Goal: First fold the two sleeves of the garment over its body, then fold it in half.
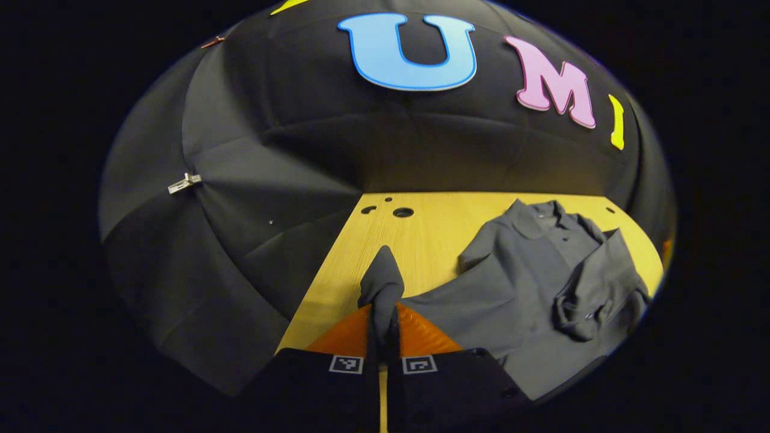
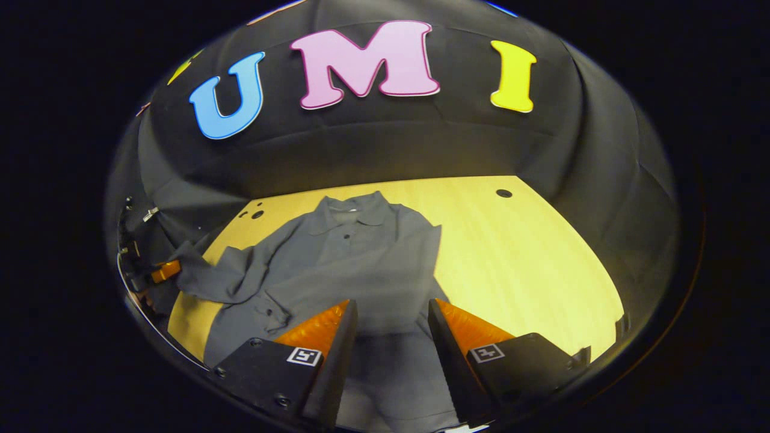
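In the left gripper view, your left gripper (image 1: 383, 328) had its jaws pressed together on the cuff of the left sleeve (image 1: 381, 282), which stood up bunched between the fingers. From there the sleeve ran back to the grey garment (image 1: 517, 282), lying collar-away on the yellow table (image 1: 415, 240). The other sleeve (image 1: 592, 288) was already folded across the chest, though it lay rumpled there rather than flat.

In the right gripper view, your right gripper (image 2: 391, 334) hung over the lower part of the garment (image 2: 361, 258) with its jaws spread and nothing between them. At the far left edge you could see the held sleeve (image 2: 210, 273) stretched out towards the other gripper.

The risk, as I judge it, was dragging: with the body not pinned, carrying that sleeve across could pull the whole shirt sideways and disturb the rumpled sleeve. The pinch was also on a narrow wad of cloth, which could slip free mid-fold.
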`<state>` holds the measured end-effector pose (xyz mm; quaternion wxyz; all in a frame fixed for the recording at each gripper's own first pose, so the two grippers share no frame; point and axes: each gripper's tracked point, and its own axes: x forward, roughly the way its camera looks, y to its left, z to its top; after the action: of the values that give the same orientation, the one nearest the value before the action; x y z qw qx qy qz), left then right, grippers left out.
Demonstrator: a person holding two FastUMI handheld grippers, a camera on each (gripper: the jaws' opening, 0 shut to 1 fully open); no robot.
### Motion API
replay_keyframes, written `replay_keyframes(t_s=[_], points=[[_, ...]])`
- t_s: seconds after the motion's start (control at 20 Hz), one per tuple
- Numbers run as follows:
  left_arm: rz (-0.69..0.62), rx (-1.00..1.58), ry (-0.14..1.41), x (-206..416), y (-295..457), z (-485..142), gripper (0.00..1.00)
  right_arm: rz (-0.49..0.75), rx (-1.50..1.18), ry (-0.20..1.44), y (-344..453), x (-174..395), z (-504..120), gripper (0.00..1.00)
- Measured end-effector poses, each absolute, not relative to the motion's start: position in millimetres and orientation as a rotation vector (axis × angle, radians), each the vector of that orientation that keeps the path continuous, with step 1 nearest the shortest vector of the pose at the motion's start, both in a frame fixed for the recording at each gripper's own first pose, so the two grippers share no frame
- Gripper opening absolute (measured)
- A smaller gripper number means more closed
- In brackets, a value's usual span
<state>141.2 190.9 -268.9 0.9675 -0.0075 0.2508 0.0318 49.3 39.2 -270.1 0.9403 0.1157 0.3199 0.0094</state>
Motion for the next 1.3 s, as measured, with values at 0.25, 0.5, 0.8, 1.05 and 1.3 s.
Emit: replay_keyframes(t_s=[0.25, 0.5, 0.8, 1.05, 1.3], points=[[0.042, -0.035, 0.447, 127, 137, -212, 0.09, 0.012, 0.235, 0.649, 4, 38, -279, 0.74], [-0.08, -0.039, 0.43, 126, 47, -181, 0.1, 0.001, 0.271, 0.625, -31, 34, -278, 0.74], [-0.185, -0.071, 0.453, 118, -49, -183, 0.09, -0.04, 0.321, 0.628, -78, 27, -290, 0.74], [-0.264, -0.08, 0.509, 109, -121, -210, 0.09, -0.02, 0.265, 0.655, -107, 18, -307, 0.74], [-0.33, -0.062, 0.568, 106, -183, -248, 0.1, 0.002, 0.249, 0.697, -127, 16, -327, 0.74]])
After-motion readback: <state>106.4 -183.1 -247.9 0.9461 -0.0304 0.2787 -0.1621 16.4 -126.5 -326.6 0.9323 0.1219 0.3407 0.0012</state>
